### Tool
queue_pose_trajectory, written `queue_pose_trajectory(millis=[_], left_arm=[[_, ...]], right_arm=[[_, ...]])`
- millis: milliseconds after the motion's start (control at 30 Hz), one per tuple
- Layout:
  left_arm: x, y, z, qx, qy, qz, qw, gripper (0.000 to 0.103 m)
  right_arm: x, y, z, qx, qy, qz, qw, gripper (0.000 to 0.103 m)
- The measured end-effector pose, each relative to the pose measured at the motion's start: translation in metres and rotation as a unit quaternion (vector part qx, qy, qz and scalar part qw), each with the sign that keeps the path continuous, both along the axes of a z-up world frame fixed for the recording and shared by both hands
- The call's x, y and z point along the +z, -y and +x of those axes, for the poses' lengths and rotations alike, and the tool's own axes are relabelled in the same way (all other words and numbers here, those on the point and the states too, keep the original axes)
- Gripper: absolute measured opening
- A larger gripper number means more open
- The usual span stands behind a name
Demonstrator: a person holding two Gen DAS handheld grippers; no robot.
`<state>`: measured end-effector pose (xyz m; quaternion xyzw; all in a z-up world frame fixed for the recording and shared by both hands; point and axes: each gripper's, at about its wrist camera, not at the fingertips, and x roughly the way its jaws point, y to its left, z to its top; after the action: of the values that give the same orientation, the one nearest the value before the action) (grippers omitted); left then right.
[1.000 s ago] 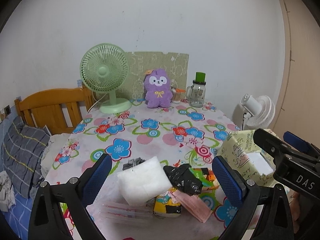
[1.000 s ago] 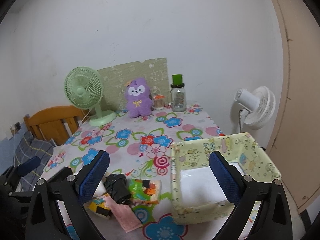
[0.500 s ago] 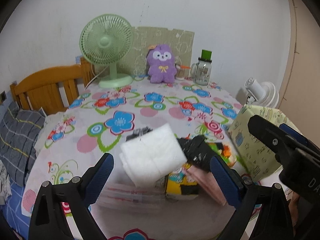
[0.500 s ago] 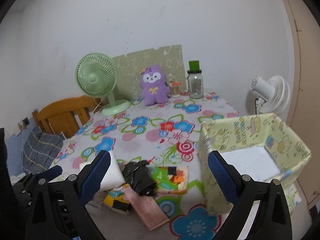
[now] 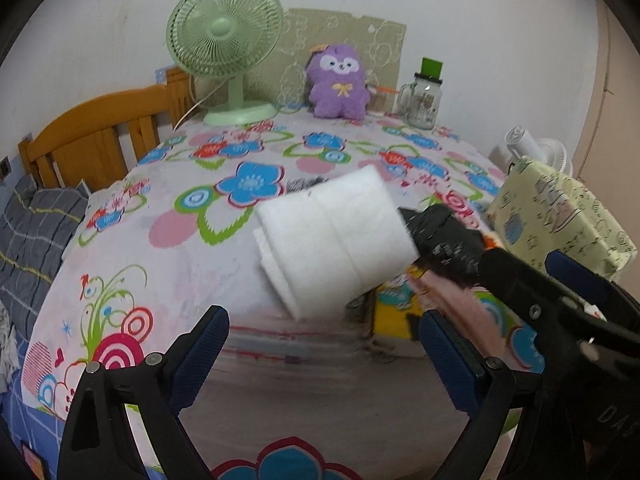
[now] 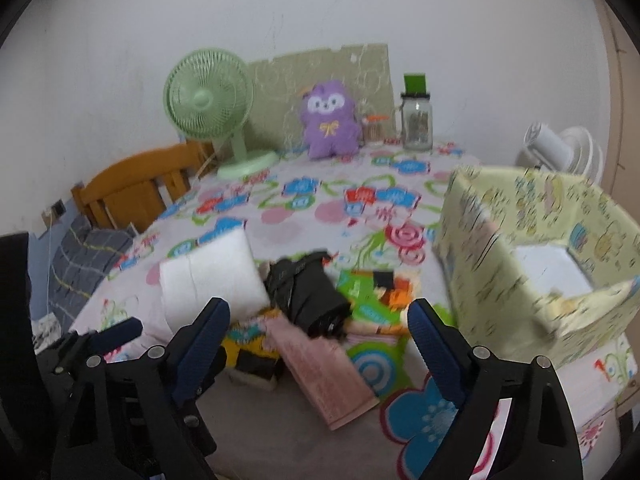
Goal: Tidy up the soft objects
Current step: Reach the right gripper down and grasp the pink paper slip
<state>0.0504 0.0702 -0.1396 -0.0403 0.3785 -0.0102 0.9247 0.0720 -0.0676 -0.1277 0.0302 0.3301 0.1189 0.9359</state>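
Floral tablecloth; right gripper housing reads "DAS".

A flower-print table carries a soft pile, fabric box, green fan, purple plush, jar.

white folded pad atop cloth pile
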Motion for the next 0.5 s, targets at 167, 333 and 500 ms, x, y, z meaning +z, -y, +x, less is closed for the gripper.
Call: queue_pose_trajectory(millis=[167,333,500], left_arm=[[-0.009,-0.006,0.002,0.010,-0.007,0.006,0.9999,0.096],[-0.014,-0.008,0.003,0.008,-0.008,0.013,0.9998,0.096],[-0.018,-0.008,0.003,0.010,-0.003,0.021,0.9997,0.098]], right_arm=[[-0.015,-0.001,0.007,-0.001,-0.025,-0.004,1.000,0.089],[-0.024,-0.005,0.012,0.002,-0.045,-0.007,0.999,0.086],[-0.032,-0.006,0.017,0.001,-0.062,-0.004,0.998,0.083]])
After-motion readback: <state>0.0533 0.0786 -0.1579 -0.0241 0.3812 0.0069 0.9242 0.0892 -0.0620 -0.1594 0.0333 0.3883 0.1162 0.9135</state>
